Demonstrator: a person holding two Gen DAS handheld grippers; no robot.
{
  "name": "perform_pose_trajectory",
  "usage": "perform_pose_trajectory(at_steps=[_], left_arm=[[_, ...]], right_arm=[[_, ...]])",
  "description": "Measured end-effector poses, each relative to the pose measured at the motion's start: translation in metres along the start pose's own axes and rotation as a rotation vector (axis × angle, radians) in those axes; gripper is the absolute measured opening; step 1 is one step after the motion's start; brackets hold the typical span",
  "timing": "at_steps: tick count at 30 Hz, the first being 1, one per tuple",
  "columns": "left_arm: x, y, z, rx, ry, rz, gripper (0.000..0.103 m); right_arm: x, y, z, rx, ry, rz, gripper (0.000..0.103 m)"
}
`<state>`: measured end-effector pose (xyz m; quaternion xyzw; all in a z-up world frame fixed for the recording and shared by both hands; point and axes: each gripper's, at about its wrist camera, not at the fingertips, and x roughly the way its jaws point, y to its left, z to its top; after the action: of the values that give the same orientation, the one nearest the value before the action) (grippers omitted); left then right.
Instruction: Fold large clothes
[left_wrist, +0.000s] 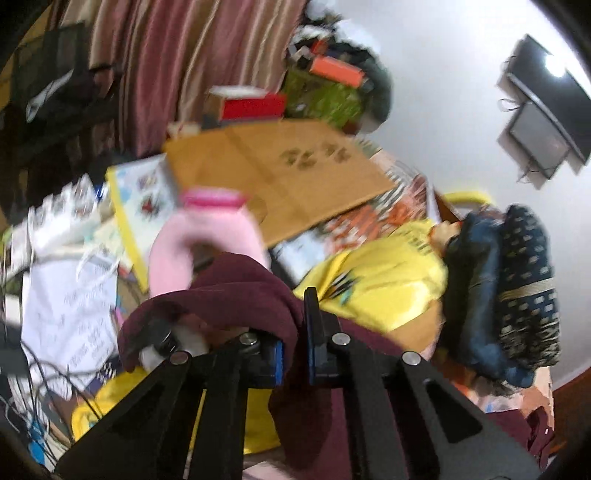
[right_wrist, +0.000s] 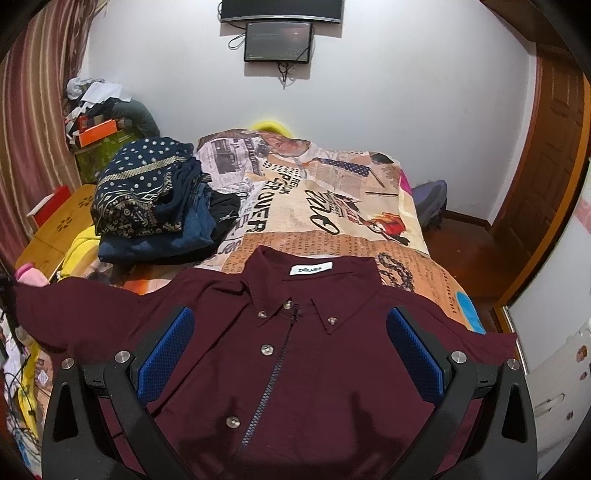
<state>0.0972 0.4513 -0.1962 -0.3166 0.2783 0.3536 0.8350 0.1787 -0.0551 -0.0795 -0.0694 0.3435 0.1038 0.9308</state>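
A maroon button-up shirt (right_wrist: 332, 387) lies face up on the printed bedspread (right_wrist: 332, 206), collar away from me. My right gripper (right_wrist: 290, 319) hovers open just above its chest, one blue pad on each side of the placket, with nothing between the pads. The shirt's left sleeve (right_wrist: 55, 306) stretches out to the view's left edge. In the blurred left wrist view, my left gripper (left_wrist: 295, 332) is shut on that sleeve's maroon cloth (left_wrist: 236, 291), which bunches over and hides one finger.
A stack of folded dark blue clothes (right_wrist: 147, 199) sits at the bed's far left. A yellow garment (left_wrist: 380, 280), a pink bottle (left_wrist: 207, 236), a wooden lap table (left_wrist: 288, 170), papers and cables (left_wrist: 66, 306) crowd the left side. A wooden door (right_wrist: 546, 166) stands at the right.
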Motion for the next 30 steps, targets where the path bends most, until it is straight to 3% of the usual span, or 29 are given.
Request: perform_pose_trajectory(at_steps=[9,15,23,30], left_arm=[[-0.085,-0.107,0.017,0.173,-0.202,-0.192,0.006],[-0.133,-0.176,-0.01,0.294,-0.235,-0.352,0.006],[-0.162,-0.276,-0.071,0.423,-0.102,-0.595,0.006],[-0.171,-0.351,-0.161,0.641,0.104,-0.709,0.006]], right_arm=[[-0.007,-0.024,-0.006,0.045,-0.013,0.003,0.103],[-0.015,-0.04,-0.013,0.058,-0.023,-0.005,0.103],[-0.015,-0.063,-0.024,0.104,-0.01,0.027,0.103],[-0.017,-0.081,-0.034,0.097,-0.01,0.003,0.103]])
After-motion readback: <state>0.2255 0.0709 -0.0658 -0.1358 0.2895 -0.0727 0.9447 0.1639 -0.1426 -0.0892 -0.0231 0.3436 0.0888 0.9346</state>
